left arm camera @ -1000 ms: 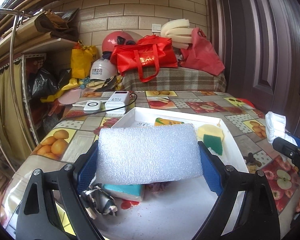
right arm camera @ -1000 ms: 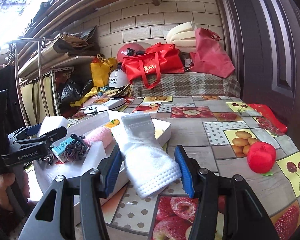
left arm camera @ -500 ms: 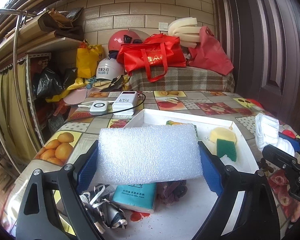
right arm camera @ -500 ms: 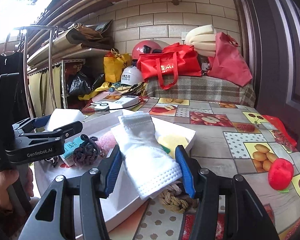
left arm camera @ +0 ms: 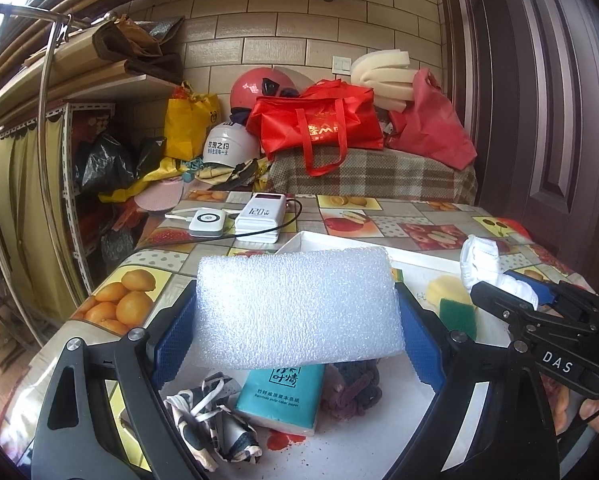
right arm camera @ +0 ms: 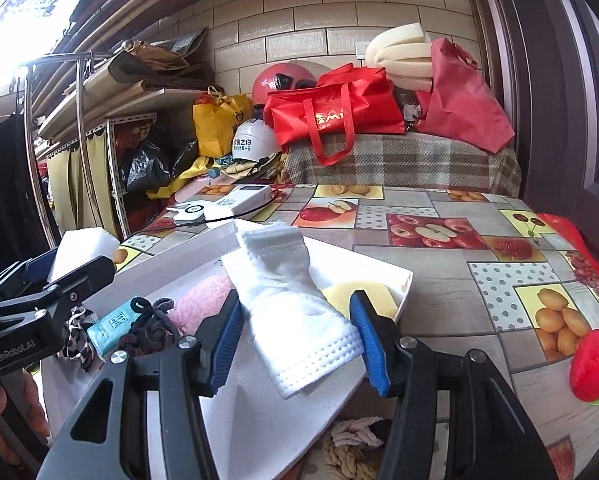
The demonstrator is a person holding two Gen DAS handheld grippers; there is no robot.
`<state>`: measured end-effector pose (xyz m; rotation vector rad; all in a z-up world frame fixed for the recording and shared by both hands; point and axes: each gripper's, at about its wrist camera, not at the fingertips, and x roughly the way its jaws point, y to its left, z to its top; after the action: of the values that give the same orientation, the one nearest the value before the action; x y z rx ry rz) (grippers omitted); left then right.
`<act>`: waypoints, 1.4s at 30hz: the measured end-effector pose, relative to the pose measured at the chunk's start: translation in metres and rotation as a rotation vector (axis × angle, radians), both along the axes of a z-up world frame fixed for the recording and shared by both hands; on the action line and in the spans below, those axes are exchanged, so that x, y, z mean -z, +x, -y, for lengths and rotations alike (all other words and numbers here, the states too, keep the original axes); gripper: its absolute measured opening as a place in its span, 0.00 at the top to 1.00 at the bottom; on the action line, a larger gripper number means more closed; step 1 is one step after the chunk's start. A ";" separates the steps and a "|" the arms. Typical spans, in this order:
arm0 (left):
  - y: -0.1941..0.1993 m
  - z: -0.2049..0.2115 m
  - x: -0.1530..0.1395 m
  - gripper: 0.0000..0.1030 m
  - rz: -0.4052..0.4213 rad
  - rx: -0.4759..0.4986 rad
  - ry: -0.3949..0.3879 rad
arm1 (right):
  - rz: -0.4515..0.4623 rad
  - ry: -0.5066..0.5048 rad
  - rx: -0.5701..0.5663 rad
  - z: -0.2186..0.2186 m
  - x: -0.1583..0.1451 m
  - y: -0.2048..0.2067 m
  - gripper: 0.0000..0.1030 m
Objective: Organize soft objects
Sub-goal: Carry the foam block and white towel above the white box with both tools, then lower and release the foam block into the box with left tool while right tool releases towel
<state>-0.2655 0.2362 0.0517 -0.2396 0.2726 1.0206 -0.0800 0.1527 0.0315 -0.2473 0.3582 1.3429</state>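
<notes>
1. At the centre of the left wrist view, the left gripper (left arm camera: 297,320) held a white foam block (left arm camera: 297,308) between its blue pads, which pressed on both short ends of the block.
2. Below the block, in the lower part of that frame, lay the white tray (left arm camera: 379,440) with a teal tissue pack (left arm camera: 283,392), a black-and-white cloth (left arm camera: 211,420) and a dark knotted cord (left arm camera: 351,388) already inside.
3. At the right of the same frame, a yellow-and-green sponge (left arm camera: 451,300) rested in the tray, near its far side.
4. In the middle of the right wrist view, the right gripper (right arm camera: 299,340) was closed on a folded white towel (right arm camera: 295,308), which hung above the tray's right edge.
5. At the bottom of that frame, a braided rope (right arm camera: 351,444) lay on the fruit-print tablecloth (right arm camera: 439,280) outside the tray, and a red soft toy (right arm camera: 593,364) sat at the right edge.
6. My judgement: both items were about to be placed, so each should be lowered to a free spot of the tray before the jaws open.
7. The foam is light and could bounce or slide, therefore it should be released low and flat, not on top of the tissue pack.
8. The towel should go beside the pink fluffy item (right arm camera: 203,300), well inside the rim, so it does not fall out.
</notes>
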 end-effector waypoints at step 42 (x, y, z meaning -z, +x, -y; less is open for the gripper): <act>-0.001 0.002 0.007 0.00 0.018 -0.034 -0.010 | 0.071 0.080 -0.030 0.003 -0.006 -0.015 0.00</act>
<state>-0.2667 0.2341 0.0448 -0.2632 0.2581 1.0501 -0.0947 0.1502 0.0371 -0.2342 0.2418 1.3715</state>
